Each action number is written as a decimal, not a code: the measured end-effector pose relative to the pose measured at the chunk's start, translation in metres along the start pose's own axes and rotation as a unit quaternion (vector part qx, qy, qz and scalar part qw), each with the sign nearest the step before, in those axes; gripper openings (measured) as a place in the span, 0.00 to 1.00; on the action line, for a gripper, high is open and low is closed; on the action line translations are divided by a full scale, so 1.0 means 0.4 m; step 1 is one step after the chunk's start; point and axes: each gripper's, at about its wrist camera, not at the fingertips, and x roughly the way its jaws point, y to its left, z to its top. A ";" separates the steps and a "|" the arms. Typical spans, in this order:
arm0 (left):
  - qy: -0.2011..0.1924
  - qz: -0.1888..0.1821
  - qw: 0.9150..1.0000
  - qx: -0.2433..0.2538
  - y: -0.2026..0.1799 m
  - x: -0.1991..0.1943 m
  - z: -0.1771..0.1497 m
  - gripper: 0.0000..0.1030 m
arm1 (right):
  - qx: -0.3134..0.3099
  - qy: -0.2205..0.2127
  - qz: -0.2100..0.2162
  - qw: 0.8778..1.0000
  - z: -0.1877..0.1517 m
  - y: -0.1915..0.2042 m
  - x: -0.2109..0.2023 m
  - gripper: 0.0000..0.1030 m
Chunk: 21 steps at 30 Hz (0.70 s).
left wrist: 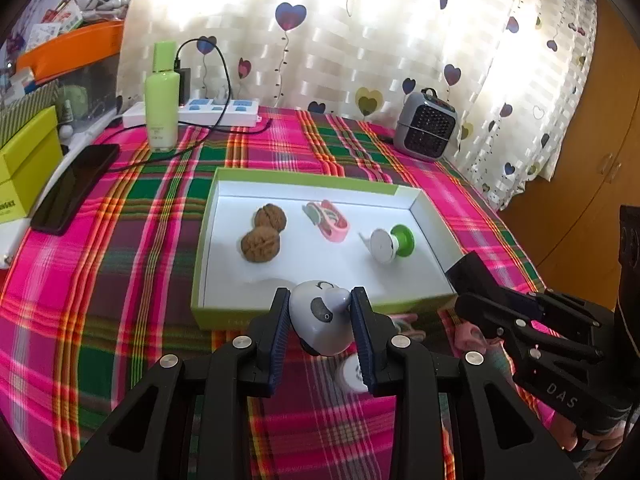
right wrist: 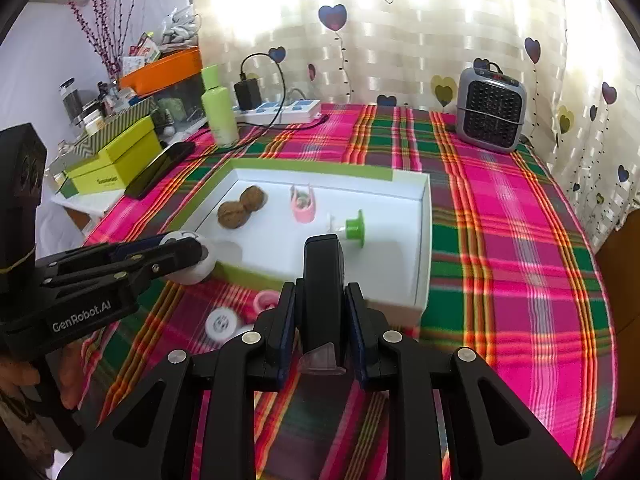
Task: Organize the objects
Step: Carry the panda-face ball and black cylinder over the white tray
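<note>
A white tray with green sides (left wrist: 216,248) (right wrist: 425,240) lies on the plaid cloth. It holds two walnuts (left wrist: 264,232) (right wrist: 240,208), a pink clip (left wrist: 330,220) (right wrist: 304,204) and a green-and-white spool (left wrist: 390,242) (right wrist: 352,229). My left gripper (left wrist: 320,320) (right wrist: 188,256) is shut on a white panda-faced toy (left wrist: 320,316) just above the tray's near wall. My right gripper (right wrist: 322,324) (left wrist: 468,280) is shut on a black rectangular device (right wrist: 323,292) over the tray's near right corner. A white round disc (left wrist: 352,374) (right wrist: 221,321) and a pink ring (right wrist: 266,300) lie on the cloth before the tray.
A grey mini heater (left wrist: 426,126) (right wrist: 491,111) stands at the back right. A green bottle (left wrist: 162,96) (right wrist: 219,108), a power strip (left wrist: 216,111), a black phone (left wrist: 76,186) (right wrist: 160,170) and lime boxes (right wrist: 116,160) sit at the back left. A curtain hangs behind.
</note>
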 end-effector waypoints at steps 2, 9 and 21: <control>0.001 -0.001 1.000 -0.001 0.002 0.009 0.010 0.27 | 0.003 -0.001 -0.002 1.000 0.013 -0.010 0.005 0.24; 0.006 -0.001 1.000 -0.008 0.011 0.049 0.046 0.27 | 0.005 -0.004 -0.015 1.000 0.058 -0.041 0.031 0.24; 0.018 0.002 1.000 -0.002 0.012 0.127 0.096 0.27 | 0.009 0.006 -0.029 1.000 0.133 -0.102 0.104 0.24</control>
